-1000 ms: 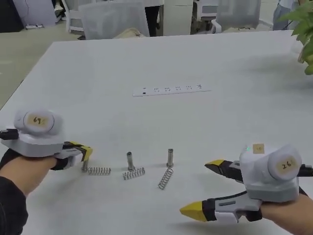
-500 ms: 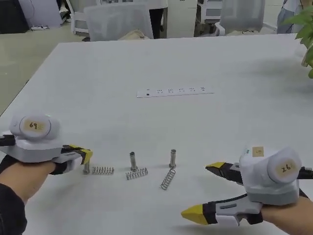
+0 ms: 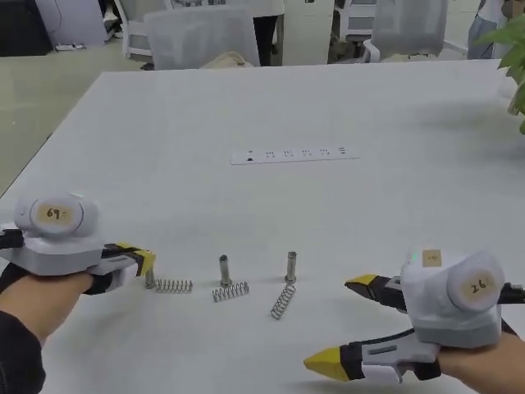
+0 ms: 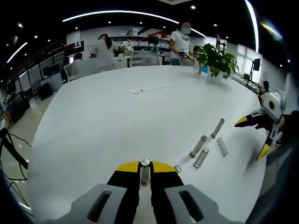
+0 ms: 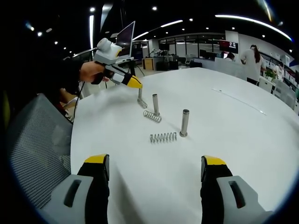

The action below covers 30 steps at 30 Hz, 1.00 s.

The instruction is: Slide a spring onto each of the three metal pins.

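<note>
place: open-plan office | large white bench [image 3: 394, 107] with flush socket strip [image 3: 295, 153] | grey mesh chairs [image 3: 193, 37] at its far edge | potted plant [image 4: 216, 59] at one corner | long ceiling light strips [image 4: 117, 13] and spotlights overhead | people [image 4: 180, 42] standing among rows of desks beyond | computer screen [image 5: 125, 33] beside the bench

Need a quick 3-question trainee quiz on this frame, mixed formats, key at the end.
1. How many springs lie flat on the table?
2. The left tool is: A) open above the table; B) shut on the leftmost pin; C) shut on a spring.
3. True or false: the right tool is shut on a spring.

Key: 1. Three, none on a pin yet. 2. B. 3. False; its jaws stand open, apart from the parts.
</note>
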{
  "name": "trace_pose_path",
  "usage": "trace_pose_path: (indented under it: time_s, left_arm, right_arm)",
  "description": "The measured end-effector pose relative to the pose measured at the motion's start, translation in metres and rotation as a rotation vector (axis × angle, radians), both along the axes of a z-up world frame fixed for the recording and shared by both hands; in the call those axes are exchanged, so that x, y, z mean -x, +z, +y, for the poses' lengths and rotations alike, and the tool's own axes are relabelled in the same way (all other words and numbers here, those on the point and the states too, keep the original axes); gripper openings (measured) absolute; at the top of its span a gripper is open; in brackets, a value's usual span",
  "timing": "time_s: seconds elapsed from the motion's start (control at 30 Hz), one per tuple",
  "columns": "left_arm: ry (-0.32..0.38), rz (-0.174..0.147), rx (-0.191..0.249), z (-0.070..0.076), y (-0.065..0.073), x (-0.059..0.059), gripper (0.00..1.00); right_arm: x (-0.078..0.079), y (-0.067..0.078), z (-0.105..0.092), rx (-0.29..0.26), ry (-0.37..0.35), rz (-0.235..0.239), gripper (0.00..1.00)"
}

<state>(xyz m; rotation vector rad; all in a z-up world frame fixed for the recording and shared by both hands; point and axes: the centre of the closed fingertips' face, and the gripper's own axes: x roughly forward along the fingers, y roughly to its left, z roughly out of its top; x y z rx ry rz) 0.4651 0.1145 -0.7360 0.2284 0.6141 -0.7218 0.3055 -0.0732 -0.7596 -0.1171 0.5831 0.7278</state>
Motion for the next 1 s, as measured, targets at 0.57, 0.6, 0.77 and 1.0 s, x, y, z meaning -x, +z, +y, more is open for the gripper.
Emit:
trace_pose_path:
  time_s: [0.57,0.6,0.77,1.0]
  left_arm:
    - [0.013,0.014,-0.003,0.0081,-0.0018,0.0077,0.0]
    - [0.013,0.013,-0.004,0.0082,-0.0016,0.0076,0.0]
    - [0.012,0.013,-0.007,0.0087,-0.0016,0.0081,0.0]
    - [0.001,0.006,-0.013,0.0079,-0.0017,0.0079,0.0]
  right_arm:
    - [0.0011,0.0004,0.0038,0.007,0.012,-0.001,0.8]
    - [0.0011,0.0004,0.0037,0.006,0.012,-0.001,0.8]
    - [0.0011,0.0004,0.004,0.005,0.013,-0.001,0.8]
    - [0.0011,0.0001,0.0039,0.005,0.013,-0.001,0.8]
